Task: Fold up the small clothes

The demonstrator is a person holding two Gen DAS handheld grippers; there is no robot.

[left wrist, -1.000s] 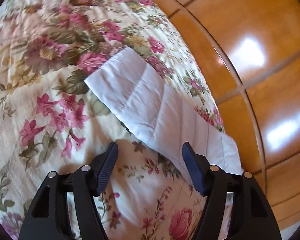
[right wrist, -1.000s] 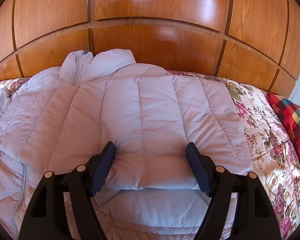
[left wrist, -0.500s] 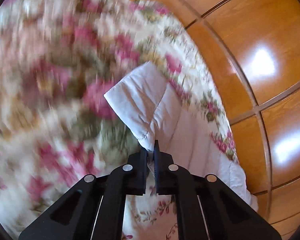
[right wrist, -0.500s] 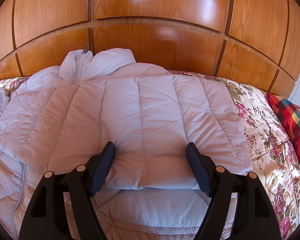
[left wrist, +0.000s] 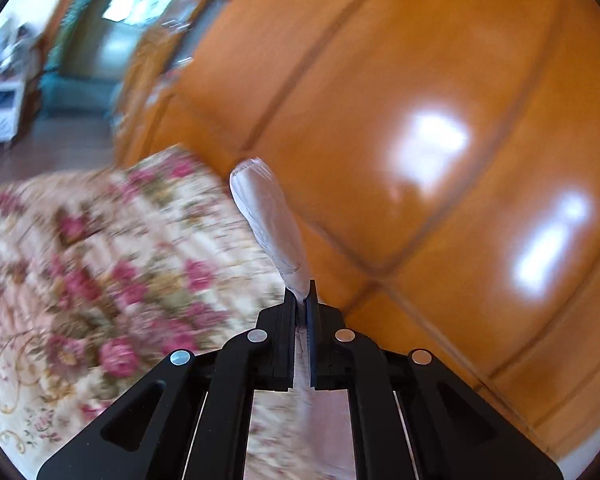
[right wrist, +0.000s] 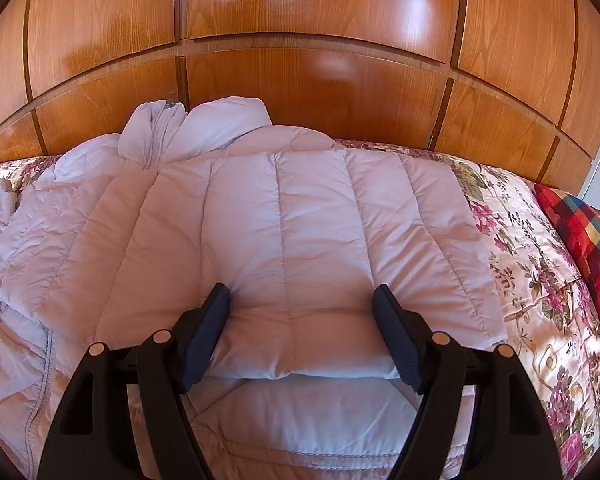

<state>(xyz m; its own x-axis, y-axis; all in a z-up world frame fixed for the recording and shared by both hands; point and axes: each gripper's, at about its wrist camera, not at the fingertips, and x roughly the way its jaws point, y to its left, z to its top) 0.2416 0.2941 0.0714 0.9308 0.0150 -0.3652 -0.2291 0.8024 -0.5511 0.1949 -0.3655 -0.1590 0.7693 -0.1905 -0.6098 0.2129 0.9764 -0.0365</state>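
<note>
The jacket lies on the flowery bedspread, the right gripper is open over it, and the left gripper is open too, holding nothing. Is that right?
Not quite. In the left wrist view the left gripper is shut on the sleeve. The rest holds: the jacket lies on the bedspread, the right gripper open over it.

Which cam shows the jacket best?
Right wrist: the jacket lies spread on the bedspread, sharp, partly folded, between the open right gripper. Left wrist shows only a blurred sleeve end pinched in the left gripper.

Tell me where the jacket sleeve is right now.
In the left wrist view the sleeve is pinched in the left tool, lifted above the floral bedspread, in front of the wooden panels.
</note>
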